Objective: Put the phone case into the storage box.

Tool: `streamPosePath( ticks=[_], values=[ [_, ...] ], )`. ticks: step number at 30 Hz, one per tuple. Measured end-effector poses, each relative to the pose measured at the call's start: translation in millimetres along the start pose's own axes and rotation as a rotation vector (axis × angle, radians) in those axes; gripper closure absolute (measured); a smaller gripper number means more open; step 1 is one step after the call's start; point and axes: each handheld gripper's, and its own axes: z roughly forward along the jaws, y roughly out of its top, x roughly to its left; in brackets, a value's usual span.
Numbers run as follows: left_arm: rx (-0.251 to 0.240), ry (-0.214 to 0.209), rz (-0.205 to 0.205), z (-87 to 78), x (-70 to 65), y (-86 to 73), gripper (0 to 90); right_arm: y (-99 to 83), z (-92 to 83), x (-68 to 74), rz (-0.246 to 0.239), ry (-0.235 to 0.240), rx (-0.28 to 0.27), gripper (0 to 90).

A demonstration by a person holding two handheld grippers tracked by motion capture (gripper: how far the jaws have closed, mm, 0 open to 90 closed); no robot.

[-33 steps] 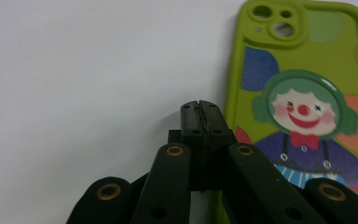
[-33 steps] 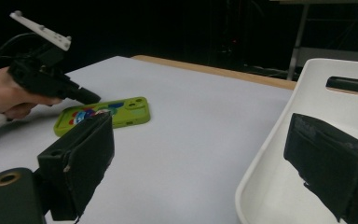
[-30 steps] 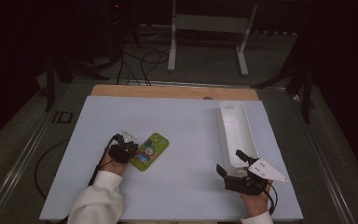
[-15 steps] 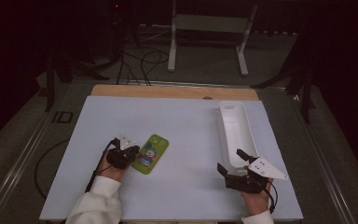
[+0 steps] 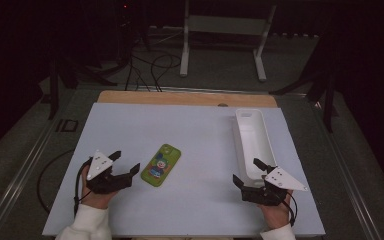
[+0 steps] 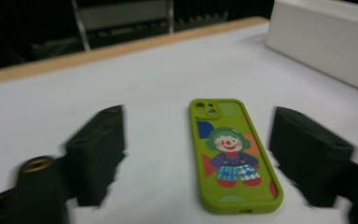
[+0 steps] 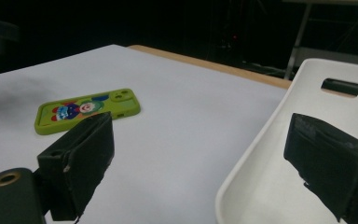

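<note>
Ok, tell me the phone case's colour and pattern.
The phone case is lime green with a cartoon clown; clearest in the left gripper view.

- A lab or recording studio is suggested by the dark surroundings.
- A white-covered desk [image 5: 190, 135] is set up.
- Cables [image 5: 152, 67] and a metal stand [image 5: 225, 30] are seen on the floor.

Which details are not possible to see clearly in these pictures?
- Phone case: its near end is cut off by the bottom edge of the left gripper view.
- White tray: the right gripper's own jaw covers part of its inside.
- Left gripper: its jaws are blurred in its own view.
</note>
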Motion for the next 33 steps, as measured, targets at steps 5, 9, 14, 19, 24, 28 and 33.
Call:
streamPosePath(
  ticks=[5, 9, 14, 19, 24, 28, 33],
  values=[
    [-0.046, -0.012, -0.003, -22.0, 7.1, -6.9, 6.6, -0.5, -2.9, -4.5, -0.019, 0.018, -0.025, 8.4],
    [-0.058, -0.025, 0.006, -28.9, 5.7, -13.1, 0.4, -1.9, -6.0, -6.4, -0.031, 0.016, -0.045, 8.7],
    [-0.076, -0.018, 0.002, -33.0, 5.6, -17.6, 0.2, -4.7, -9.1, -10.0, -0.005, 0.003, -0.047, 8.7],
    [-0.081, -0.014, -0.009, -33.8, 9.7, -21.7, 0.2, -9.2, -8.3, -11.1, 0.012, -0.012, -0.025, 8.6],
    [-0.089, -0.011, -0.012, -34.8, 10.1, -20.9, 0.1, -10.2, -8.1, -12.0, 0.011, -0.020, -0.021, 8.5],
    [-0.095, -0.009, -0.014, -35.8, 10.5, -19.5, 0.1, -11.0, -7.6, -11.4, 0.010, -0.018, -0.015, 8.5],
    [-0.086, -0.001, -0.018, -35.8, 12.2, -19.2, 0.1, -11.6, -6.0, -11.5, 0.007, -0.014, -0.013, 8.5]
  ],
)
